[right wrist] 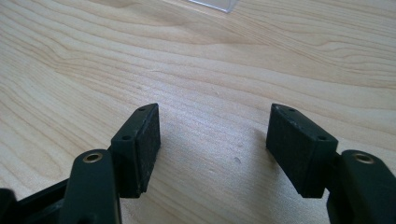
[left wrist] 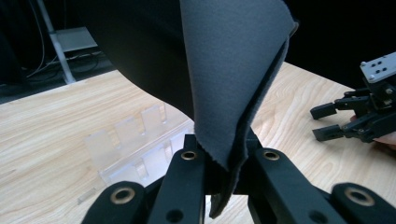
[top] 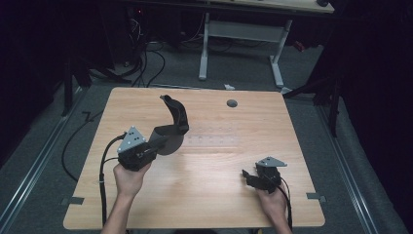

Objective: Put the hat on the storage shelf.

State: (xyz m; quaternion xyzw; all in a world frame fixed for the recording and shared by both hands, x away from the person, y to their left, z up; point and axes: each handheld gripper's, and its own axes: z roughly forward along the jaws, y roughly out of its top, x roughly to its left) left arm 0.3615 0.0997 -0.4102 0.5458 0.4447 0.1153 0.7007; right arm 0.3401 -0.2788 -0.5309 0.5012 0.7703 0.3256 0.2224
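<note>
Currently left gripper (top: 155,145) clamped on edge of dark grey fabric piece (top: 173,124), lifted over table's (top: 204,204) left-centre. Right gripper (right wrist: 212,147) gapes, holding nothing, near right. Risk: thin pinch slips; drooping fabric snags clear plastic rack (left wrist: 135,144).

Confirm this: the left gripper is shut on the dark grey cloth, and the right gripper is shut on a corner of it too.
Not quite. The left gripper is shut on the dark grey cloth, but the right gripper is open with bare table between its fingers, as the right gripper view shows.
</note>
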